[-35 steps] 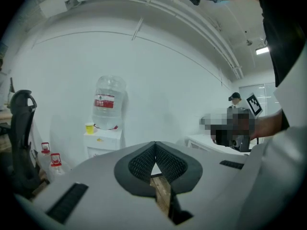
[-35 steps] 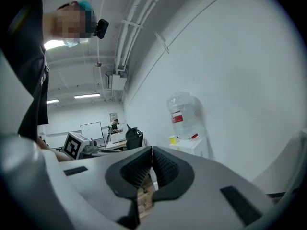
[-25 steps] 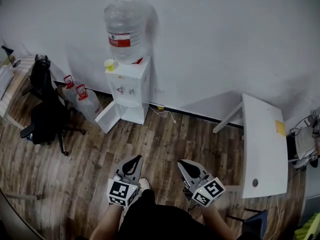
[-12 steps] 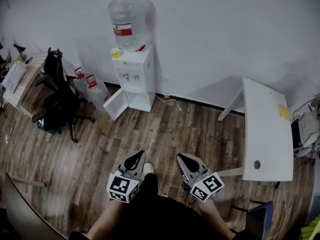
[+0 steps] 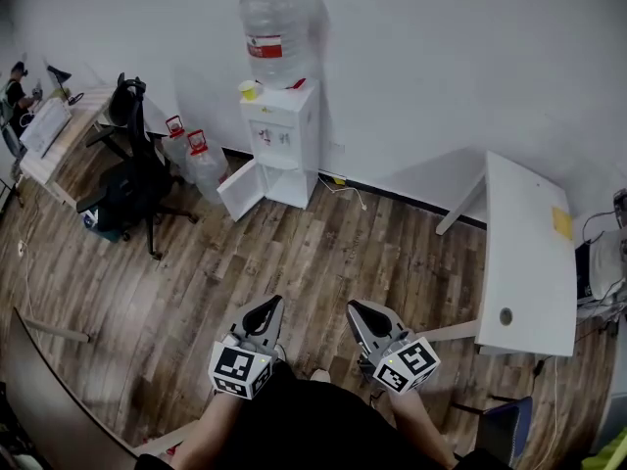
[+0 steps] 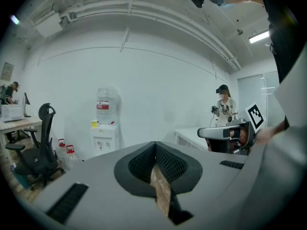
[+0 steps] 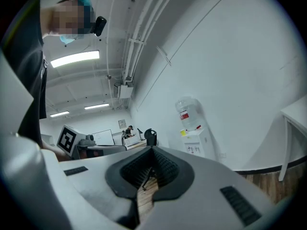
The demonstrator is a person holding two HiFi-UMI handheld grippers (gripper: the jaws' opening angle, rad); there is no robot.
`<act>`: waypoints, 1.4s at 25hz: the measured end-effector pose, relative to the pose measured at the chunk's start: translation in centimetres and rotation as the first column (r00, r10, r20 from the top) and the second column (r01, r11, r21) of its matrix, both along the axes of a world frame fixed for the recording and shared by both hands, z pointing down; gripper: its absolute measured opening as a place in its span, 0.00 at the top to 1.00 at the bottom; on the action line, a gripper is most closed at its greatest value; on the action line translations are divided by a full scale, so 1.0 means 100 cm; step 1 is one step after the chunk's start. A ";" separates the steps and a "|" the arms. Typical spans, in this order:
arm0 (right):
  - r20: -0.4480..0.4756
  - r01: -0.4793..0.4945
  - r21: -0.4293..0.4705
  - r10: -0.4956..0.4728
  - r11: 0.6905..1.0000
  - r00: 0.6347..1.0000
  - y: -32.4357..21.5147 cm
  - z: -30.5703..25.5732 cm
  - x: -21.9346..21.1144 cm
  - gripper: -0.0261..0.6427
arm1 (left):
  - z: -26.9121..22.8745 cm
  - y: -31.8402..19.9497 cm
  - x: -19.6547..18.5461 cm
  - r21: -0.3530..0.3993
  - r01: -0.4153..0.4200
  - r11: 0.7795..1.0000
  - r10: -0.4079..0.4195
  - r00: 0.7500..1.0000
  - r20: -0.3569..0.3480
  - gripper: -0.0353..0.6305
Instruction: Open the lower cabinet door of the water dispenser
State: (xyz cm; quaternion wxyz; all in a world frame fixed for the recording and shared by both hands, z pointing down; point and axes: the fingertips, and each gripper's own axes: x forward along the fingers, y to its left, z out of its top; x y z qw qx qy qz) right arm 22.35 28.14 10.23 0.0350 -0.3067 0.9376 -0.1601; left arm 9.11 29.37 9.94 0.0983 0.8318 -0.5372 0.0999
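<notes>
Both the left gripper (image 5: 261, 315) and right gripper (image 5: 363, 315) ride pinched shut and empty, probably cos the tall white water dispenser (image 5: 284, 133), white lower cabinet door (image 5: 241, 188) already open, stands well ahead.

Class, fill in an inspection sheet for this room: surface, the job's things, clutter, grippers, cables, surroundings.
Surface: wooden floor.
Job's things: water dispenser against the wall, large bottle on top; lower cabinet door already swung open.
Clutter: two spare water bottles beside the dispenser; yellow cup on its top.
Grippers: left gripper and right gripper both shut, empty, well short of the dispenser.
Cables: one cable on the floor by the wall.
Surroundings: office chair, white table.
</notes>
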 end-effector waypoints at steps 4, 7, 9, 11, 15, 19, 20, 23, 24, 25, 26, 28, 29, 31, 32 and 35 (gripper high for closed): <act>-0.003 0.001 0.025 -0.001 1.000 1.000 0.008 -0.007 -0.010 0.93 | -0.005 0.011 -0.012 0.027 0.007 1.000 -0.007 1.000 -0.010 0.93; 0.010 0.003 0.036 -0.003 0.999 1.000 0.012 -0.014 -0.020 0.93 | -0.008 0.016 -0.023 0.042 0.011 0.999 -0.010 1.000 -0.019 0.93; 0.013 -0.002 0.041 0.001 0.999 1.000 0.015 -0.018 -0.029 0.93 | -0.009 0.020 -0.032 0.047 0.010 0.999 -0.009 1.000 -0.022 0.93; 0.016 -0.009 0.046 0.008 0.999 1.000 0.019 -0.022 -0.037 0.93 | -0.012 0.024 -0.042 0.055 0.007 0.998 -0.006 1.000 -0.021 0.93; 0.012 -0.010 0.054 0.010 0.998 1.000 0.024 -0.027 -0.056 0.93 | -0.016 0.027 -0.066 0.058 0.011 0.998 -0.010 1.000 -0.023 0.93; -0.002 -0.024 0.057 0.024 0.998 1.000 0.032 -0.027 -0.068 0.93 | -0.021 0.032 -0.084 0.072 0.010 0.997 -0.008 1.000 -0.030 0.93; -0.008 -0.028 0.060 0.029 0.998 1.000 0.034 -0.027 -0.070 0.93 | -0.021 0.034 -0.089 0.074 0.009 0.997 -0.007 1.000 -0.028 0.93; -0.029 -0.051 0.059 0.053 0.997 0.998 0.039 -0.024 -0.072 0.93 | -0.024 0.040 -0.102 0.079 0.005 0.997 -0.003 1.000 -0.024 0.93; -0.036 -0.063 0.056 0.065 0.996 0.997 0.040 -0.023 -0.072 0.93 | -0.024 0.042 -0.108 0.078 0.005 0.997 -0.003 1.000 -0.025 0.93; -0.040 -0.073 0.053 0.076 0.996 0.996 0.042 -0.022 -0.074 0.93 | -0.023 0.045 -0.114 0.073 0.006 0.997 -0.004 1.000 -0.027 0.93; -0.044 -0.082 0.051 0.084 0.995 0.996 0.044 -0.022 -0.077 0.93 | -0.022 0.048 -0.121 0.064 0.007 0.998 -0.005 1.000 -0.029 0.93; -0.051 -0.092 0.050 0.095 0.994 0.994 0.050 -0.021 -0.084 0.93 | -0.016 0.055 -0.134 0.047 0.013 0.999 -0.011 0.999 -0.036 0.93; -0.058 -0.096 0.049 0.098 0.994 0.993 0.052 -0.019 -0.087 0.93 | -0.014 0.057 -0.141 0.043 0.018 0.999 -0.017 0.999 -0.041 0.93; -0.076 -0.105 0.045 0.108 0.993 0.991 0.058 -0.016 -0.091 0.93 | -0.012 0.061 -0.152 0.041 0.032 0.999 -0.030 0.998 -0.052 0.93; -0.088 -0.112 0.045 0.116 0.993 0.989 0.060 -0.015 -0.092 0.93 | -0.011 0.063 -0.157 0.041 0.038 0.998 -0.035 0.998 -0.057 0.93; -0.112 -0.140 0.047 0.144 0.989 0.983 0.064 -0.014 -0.091 0.93 | -0.010 0.069 -0.176 0.043 0.050 0.998 -0.047 0.996 -0.074 0.93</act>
